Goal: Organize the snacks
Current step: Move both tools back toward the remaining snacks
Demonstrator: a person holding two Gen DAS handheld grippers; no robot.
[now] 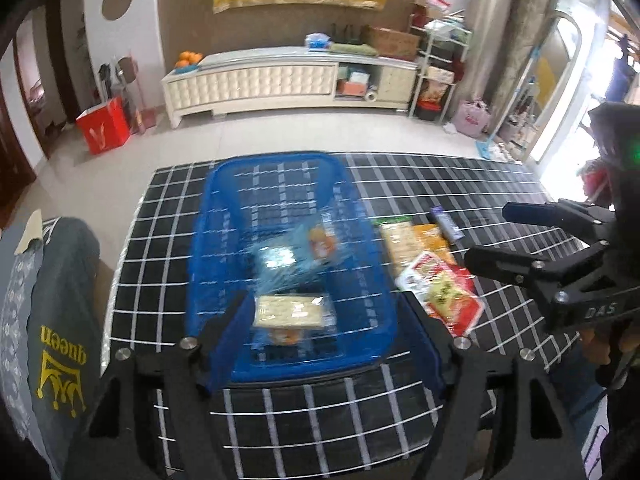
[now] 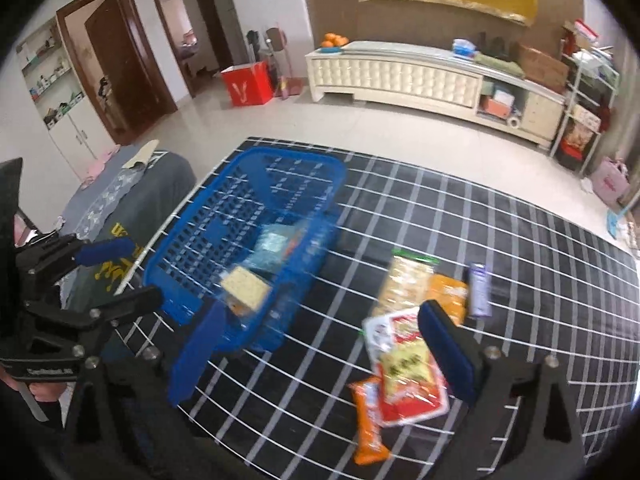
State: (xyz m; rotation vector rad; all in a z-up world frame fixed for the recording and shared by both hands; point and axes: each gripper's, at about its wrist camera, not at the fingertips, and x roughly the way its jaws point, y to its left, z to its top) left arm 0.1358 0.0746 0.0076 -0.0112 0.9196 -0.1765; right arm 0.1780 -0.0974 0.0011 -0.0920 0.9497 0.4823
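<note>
While both tongs hang above the desk [image 1: 160,272] with its black-and-white grid cloth, neither holds anything. The left tongs [image 1: 332,344] stand wide apart over the near end of the blue basket [image 1: 224,240], and the same left tongs show at the left edge of the right wrist view, parted and empty. The right tongs [image 2: 320,356] are also spread wide, one blue pad low over the basket's near corner and the other over the loose snacks; from the left wrist view they [image 1: 492,236] come in from the right edge, above the snacks.

The basket sits toward the desk's left side, its long axis running from the near edge to the far edge. Inside it lie a pale cracker pack [image 2: 245,286] at the near end, a light blue pack [image 2: 272,246] behind it, and something orange partly hidden under them, too blurred to name.

On the bare cloth to the right of the basket lies a cluster of snacks: a long cracker pack [image 2: 404,284], an orange bag [image 2: 448,294] touching its right side, a small purple bar [image 2: 479,290] just beyond, a red and yellow pack [image 2: 408,372] nearer the front edge, and an orange wrapper [image 2: 368,424] against its left side, closest to the front edge.
</note>
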